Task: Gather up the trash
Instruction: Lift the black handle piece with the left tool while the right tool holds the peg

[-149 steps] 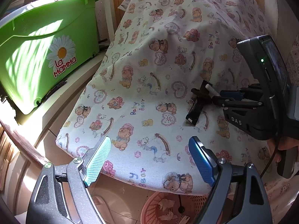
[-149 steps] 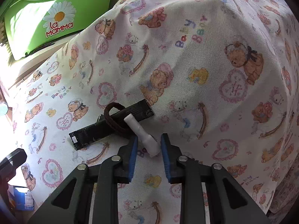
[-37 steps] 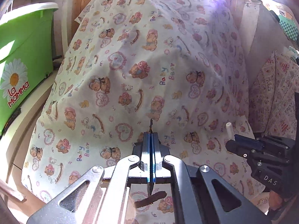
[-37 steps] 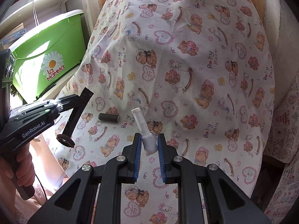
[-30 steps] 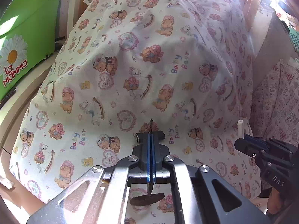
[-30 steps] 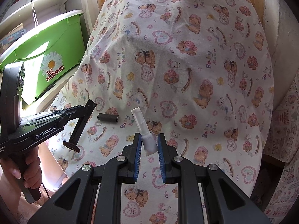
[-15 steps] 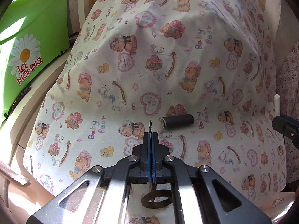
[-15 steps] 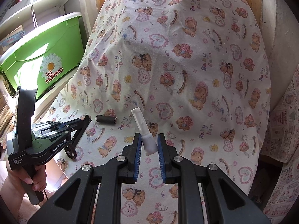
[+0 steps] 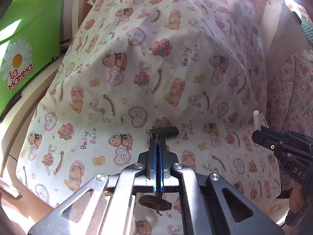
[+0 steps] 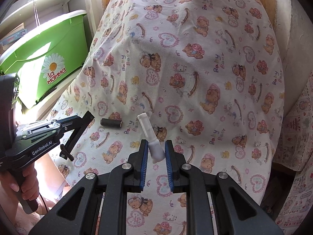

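Two claws are mine, and both have something in them. My left claw [image 9: 158, 137] is pinched fully together on a flat black strip [image 10: 77, 131], with a brown ring [image 9: 155, 202] hanging at the strip's lower end under the claw. My right claw [image 10: 154, 154] stands only narrowly apart, clamped on the thick base of a white plastic tube [image 10: 150, 137], whose thin end tilts up and to the left. One dark little cylinder [image 10: 111, 122] lies on its side on the teddy-bear cloth [image 10: 195, 68], just beyond my left claw's tip and apart from it. A green tub [image 10: 47, 58] marked with a daisy sits to the left of the cloth.
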### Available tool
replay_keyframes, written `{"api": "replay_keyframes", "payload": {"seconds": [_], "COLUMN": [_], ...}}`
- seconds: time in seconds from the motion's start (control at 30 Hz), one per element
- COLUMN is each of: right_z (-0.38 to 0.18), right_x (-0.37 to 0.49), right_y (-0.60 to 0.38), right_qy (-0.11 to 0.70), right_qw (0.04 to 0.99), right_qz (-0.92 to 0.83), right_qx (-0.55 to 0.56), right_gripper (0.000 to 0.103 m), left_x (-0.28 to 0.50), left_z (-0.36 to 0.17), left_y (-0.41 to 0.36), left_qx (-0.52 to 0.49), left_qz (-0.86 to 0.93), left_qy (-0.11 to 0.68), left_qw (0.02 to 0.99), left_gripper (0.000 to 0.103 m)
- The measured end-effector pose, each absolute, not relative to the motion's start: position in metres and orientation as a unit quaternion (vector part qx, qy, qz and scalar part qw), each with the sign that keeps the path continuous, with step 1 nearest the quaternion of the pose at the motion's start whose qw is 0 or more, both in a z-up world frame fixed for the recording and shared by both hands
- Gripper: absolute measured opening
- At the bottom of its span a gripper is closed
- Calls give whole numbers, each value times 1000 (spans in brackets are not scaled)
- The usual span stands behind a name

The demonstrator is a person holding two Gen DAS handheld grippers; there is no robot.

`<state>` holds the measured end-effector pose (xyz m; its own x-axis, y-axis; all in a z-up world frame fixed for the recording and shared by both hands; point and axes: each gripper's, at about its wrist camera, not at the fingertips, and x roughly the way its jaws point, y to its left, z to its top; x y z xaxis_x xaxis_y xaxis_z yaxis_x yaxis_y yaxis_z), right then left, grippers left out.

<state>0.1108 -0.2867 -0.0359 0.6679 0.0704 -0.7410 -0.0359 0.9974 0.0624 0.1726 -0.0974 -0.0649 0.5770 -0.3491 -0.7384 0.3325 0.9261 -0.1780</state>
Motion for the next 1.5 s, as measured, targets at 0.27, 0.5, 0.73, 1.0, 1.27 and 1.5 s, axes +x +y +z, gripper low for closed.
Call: {"api": "replay_keyframes", "payload": {"seconds": [0.27, 0.5, 0.73, 1.0, 1.27, 1.5], "right_z": [-34, -36, -38, -39, -37, -40], "right_x": [109, 107, 106, 107, 105, 106], "right_y": [-286, -287, -279, -280, -287, -279], "right_qy": [404, 408, 410, 412, 410, 413], "right_qw": [914, 912, 911, 910, 911, 910], "right_qz": [32, 31, 36, 35, 28, 32], "right_qx": [18, 9, 0, 0, 5, -3], "right_gripper": [19, 19, 19, 19, 19, 19], "left_x": [180, 170, 175, 167, 145, 135], "left_z": [-73, -65, -93, -85, -20, 1], "left_y": [-74, -70, -55, -73, -54, -45], "left_qx": [-76, -19, -48, -33, -80, -83], "left_qz": [-214, -168, -171, -197, -220, -219], "left_qy": [449, 466, 506, 487, 388, 357], "left_qw": [864, 869, 844, 851, 891, 904], "left_gripper": [16, 37, 19, 0, 0, 0]}}
